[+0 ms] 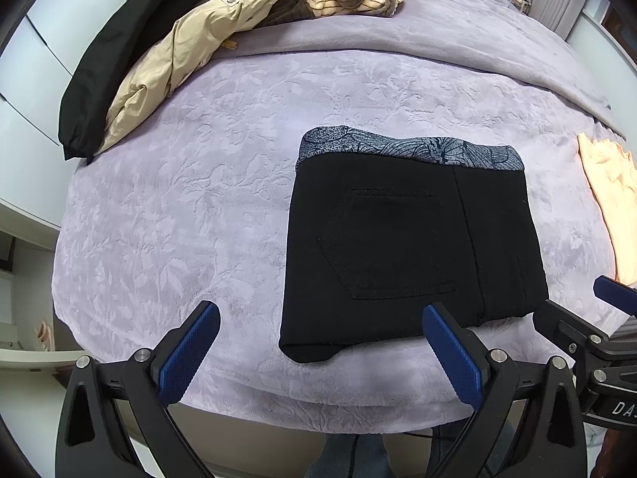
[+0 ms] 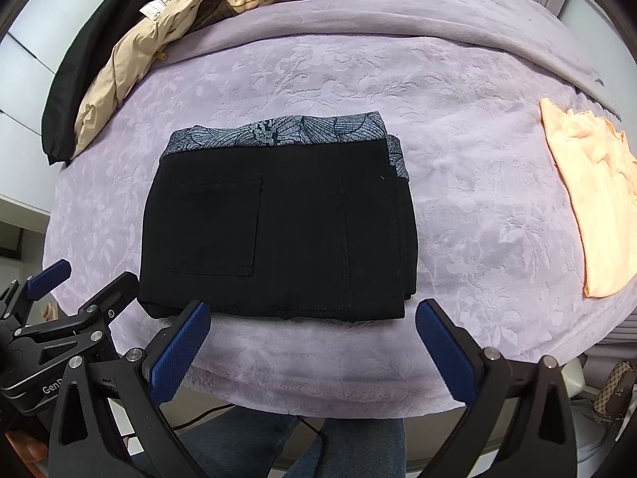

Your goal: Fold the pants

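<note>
pants point(image 2: 278, 223) lie folded on the bed point(image 2: 458, 219); left gripper point(image 1: 320, 352) and right gripper point(image 2: 312, 348) at 6 o'clock, both wide open, empty.

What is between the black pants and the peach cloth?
Only bare lilac blanket lies between the folded black pants and the peach cloth, seen in the right wrist view.
</note>
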Motion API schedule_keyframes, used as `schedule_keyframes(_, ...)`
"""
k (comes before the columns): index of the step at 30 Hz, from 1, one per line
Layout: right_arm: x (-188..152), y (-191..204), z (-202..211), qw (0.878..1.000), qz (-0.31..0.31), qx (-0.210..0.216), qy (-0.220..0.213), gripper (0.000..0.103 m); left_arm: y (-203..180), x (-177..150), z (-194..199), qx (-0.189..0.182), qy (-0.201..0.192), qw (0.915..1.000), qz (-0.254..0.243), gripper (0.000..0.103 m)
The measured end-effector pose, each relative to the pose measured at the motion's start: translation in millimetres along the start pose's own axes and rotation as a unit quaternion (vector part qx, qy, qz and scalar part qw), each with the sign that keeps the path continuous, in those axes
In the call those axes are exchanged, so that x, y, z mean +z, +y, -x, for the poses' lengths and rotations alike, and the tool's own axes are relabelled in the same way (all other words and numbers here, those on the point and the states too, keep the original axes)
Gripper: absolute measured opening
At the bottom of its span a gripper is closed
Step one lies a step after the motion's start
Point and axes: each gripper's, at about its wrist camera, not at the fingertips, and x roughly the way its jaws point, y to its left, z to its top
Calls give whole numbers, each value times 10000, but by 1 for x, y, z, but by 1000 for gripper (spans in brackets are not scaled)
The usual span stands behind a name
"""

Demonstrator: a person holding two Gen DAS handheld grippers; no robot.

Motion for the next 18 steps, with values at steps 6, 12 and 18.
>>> schedule_keyframes(6, 2, 1, -1, 9999, 79, -131, -14, 103, -2, 1, -1, 26, 28, 10000, -63, 102)
schedule_keyframes(12, 4, 2, -2, 9997, 120, -234, -25, 103, -3, 1, -3, 46, 29, 10000, -77, 102)
schedule_keyframes(18, 4, 3, -3, 9996, 124, -234, -28, 103, -3, 1, -5, 39, 59, 9999, -95, 102)
